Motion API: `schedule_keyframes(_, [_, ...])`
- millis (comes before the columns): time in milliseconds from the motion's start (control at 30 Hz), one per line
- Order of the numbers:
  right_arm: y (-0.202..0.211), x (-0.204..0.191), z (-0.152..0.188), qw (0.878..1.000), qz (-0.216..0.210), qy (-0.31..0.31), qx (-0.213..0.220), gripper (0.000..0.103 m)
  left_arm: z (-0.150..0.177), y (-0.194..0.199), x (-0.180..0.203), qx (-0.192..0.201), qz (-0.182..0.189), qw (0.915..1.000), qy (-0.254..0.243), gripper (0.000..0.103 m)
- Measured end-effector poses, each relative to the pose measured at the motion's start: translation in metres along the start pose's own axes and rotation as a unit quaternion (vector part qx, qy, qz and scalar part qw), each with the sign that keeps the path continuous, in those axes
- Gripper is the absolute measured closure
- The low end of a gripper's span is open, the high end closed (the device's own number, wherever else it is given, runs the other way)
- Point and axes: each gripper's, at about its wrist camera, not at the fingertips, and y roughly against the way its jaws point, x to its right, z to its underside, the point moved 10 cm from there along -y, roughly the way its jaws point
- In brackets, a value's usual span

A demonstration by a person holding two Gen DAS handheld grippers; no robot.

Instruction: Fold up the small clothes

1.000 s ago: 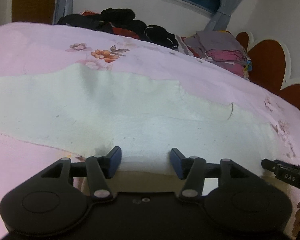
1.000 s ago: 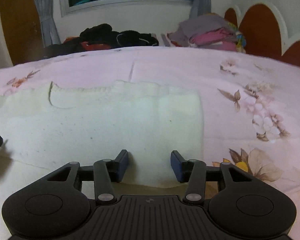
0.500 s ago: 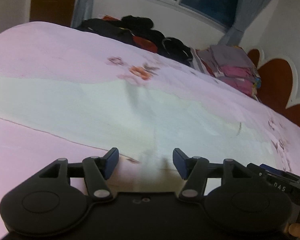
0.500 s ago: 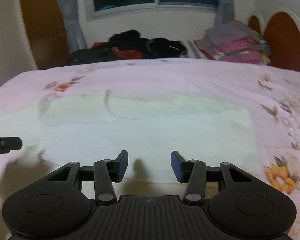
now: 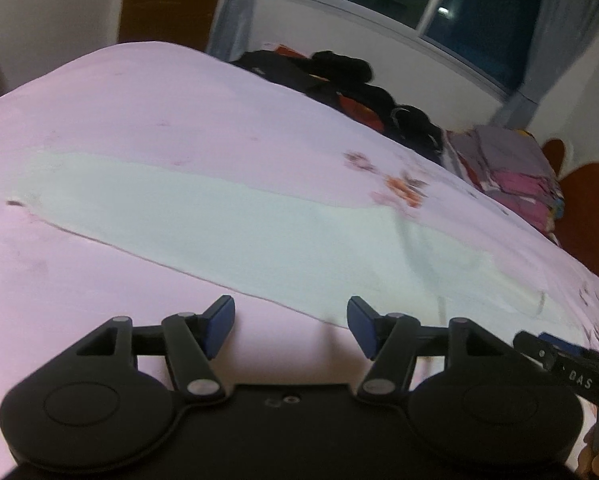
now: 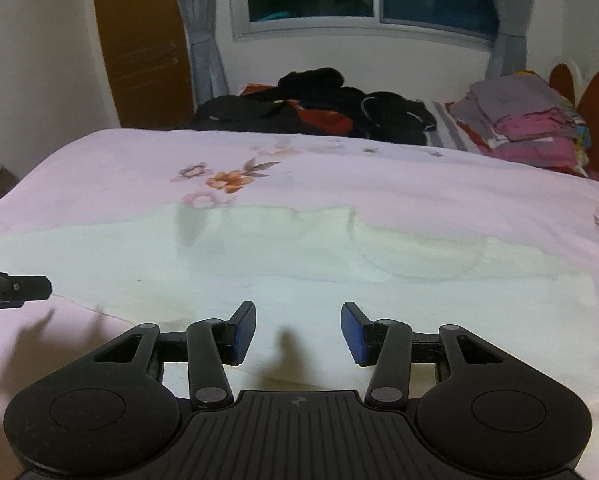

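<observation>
Both grippers hung empty above the bed (image 6: 379,176). The left gripper (image 5: 290,326) gaped over pink sheet, the white garment (image 5: 227,224) flat just ahead; the right gripper (image 6: 298,332) stood apart directly above that garment (image 6: 339,280), touching nothing.

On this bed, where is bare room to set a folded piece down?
Bare pink bedspread lies between the white garment and the far clothes. Crowded along the far edge: dark clothes pile, folded stack. A near strip before the left gripper is bare too.
</observation>
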Motion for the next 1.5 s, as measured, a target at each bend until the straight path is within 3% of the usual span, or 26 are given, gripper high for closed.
schedule_keyframes(433, [-0.035, -0.023, 0.001, 1.000, 0.015, -0.001, -0.017, 0.056, -0.022, -0.007, -0.118, 0.009, -0.037, 0.9937, 0.105, 0.044])
schedule_keyframes(767, [-0.056, -0.011, 0.016, 0.998, 0.043, -0.006, -0.044, 0.056, -0.038, -0.024, -0.157, 0.038, 0.002, 0.9821, 0.185, 0.049])
schedule_keyframes(900, [-0.050, -0.008, 0.010, 0.998, 0.056, -0.005, -0.023, 0.056, -0.047, -0.035, -0.166, 0.055, 0.011, 0.9746, 0.217, 0.064])
schedule_keyframes(967, [-0.059, -0.006, 0.017, 0.997, 0.057, 0.001, -0.043, 0.056, -0.050, -0.039, -0.171, 0.061, 0.009, 0.9717, 0.228, 0.076])
schedule_keyframes(1000, [-0.062, -0.006, 0.019, 0.998, 0.056, 0.002, -0.043, 0.056, -0.051, -0.043, -0.174, 0.062, 0.005, 0.9702, 0.234, 0.087])
schedule_keyframes(1067, [-0.062, -0.006, 0.018, 0.997, 0.056, 0.008, -0.042, 0.056, -0.051, -0.047, -0.180, 0.066, 0.003, 0.9655, 0.252, 0.094])
schedule_keyframes(1133, [-0.063, -0.006, 0.018, 0.998, 0.055, 0.009, -0.043, 0.056, -0.054, -0.048, -0.177, 0.072, 0.000, 0.9660, 0.248, 0.099])
schedule_keyframes(1300, [-0.061, -0.001, 0.019, 0.998, 0.050, -0.009, -0.033, 0.056, -0.066, -0.030, -0.154, 0.102, 0.001, 0.9734, 0.205, 0.100])
schedule_keyframes(1500, [-0.048, 0.001, 0.009, 0.999, 0.033, -0.026, -0.017, 0.056, -0.088, -0.002, -0.081, 0.130, 0.049, 0.9826, 0.123, 0.100])
